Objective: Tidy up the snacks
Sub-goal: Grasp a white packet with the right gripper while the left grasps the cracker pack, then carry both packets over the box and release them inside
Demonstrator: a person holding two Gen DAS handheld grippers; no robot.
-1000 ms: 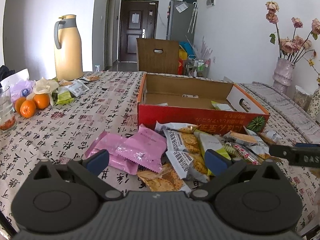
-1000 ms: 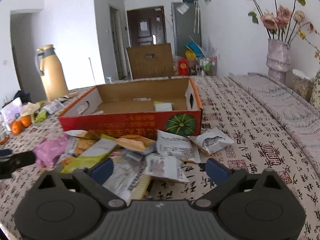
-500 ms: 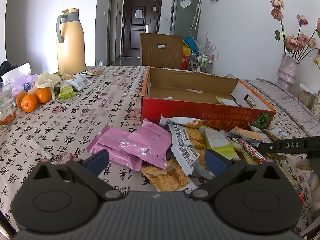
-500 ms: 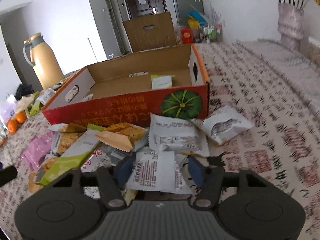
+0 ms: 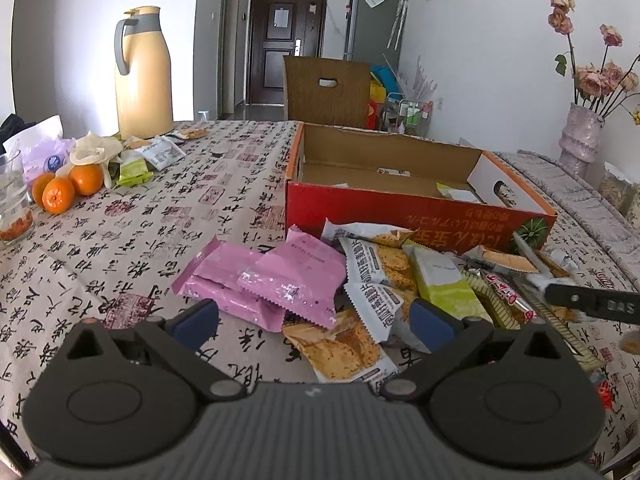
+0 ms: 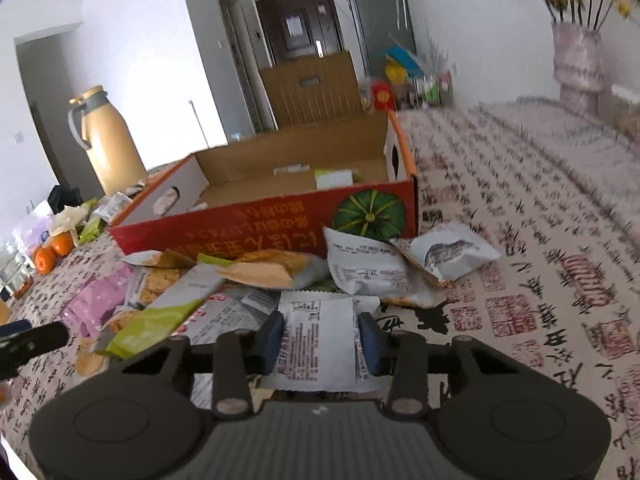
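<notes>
Yellow thermos jug (image 5: pixel 142 74), oranges (image 5: pixel 64 190), perhaps dried roses in a vase (image 5: pixel 580 140).

I'm working in a home: a cloth-covered table (image 5: pixel 224 184), thermos jug (image 5: pixel 143 74), vase of flowers (image 5: pixel 581 136), fridge (image 5: pixel 376 20) and front door (image 5: pixel 286 44).

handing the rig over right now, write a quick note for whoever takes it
Right claw: closed on a white snack packet, low over the pile.
Left claw: open, empty, hovering over the pink packets.
Red cardboard box: open behind the pile, with only a few packets inside.
Left to do: drop the white packet in the box, then move the remaining packets on the tablecloth.
</notes>
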